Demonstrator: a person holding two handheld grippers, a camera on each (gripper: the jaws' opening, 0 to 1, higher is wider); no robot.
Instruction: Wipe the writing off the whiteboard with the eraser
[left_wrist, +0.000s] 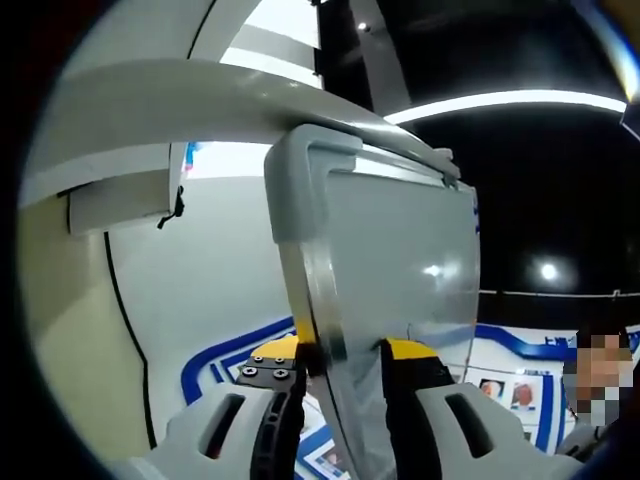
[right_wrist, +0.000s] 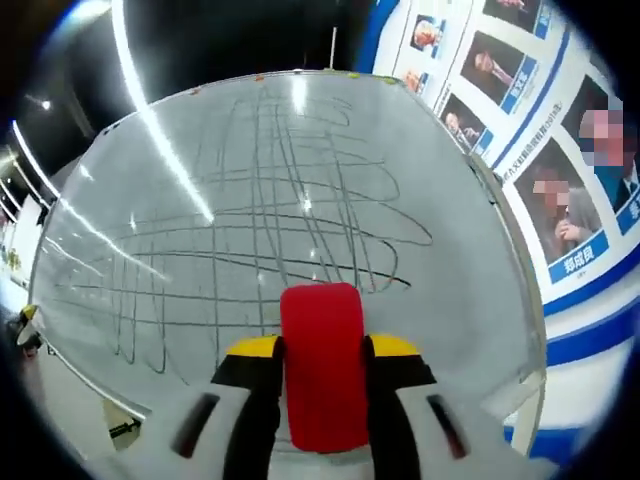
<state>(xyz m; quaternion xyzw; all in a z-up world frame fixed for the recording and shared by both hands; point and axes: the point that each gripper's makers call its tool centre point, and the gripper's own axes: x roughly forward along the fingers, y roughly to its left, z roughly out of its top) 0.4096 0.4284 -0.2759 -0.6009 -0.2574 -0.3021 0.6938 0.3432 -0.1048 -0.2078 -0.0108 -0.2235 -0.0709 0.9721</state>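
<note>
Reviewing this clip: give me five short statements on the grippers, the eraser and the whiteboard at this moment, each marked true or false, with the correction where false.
1. The right gripper holds a red eraser between its jaws. True.
2. The whiteboard is already wiped clean. False: crossing scribbled lines cover much of its surface.
3. The left gripper is open and holds nothing. False: its jaws are shut on the edge of the whiteboard.
4. The eraser is blue. False: it is red.
5. In the left gripper view, the board is seen nearly edge-on, with a grey corner piece at its top. True.
</note>
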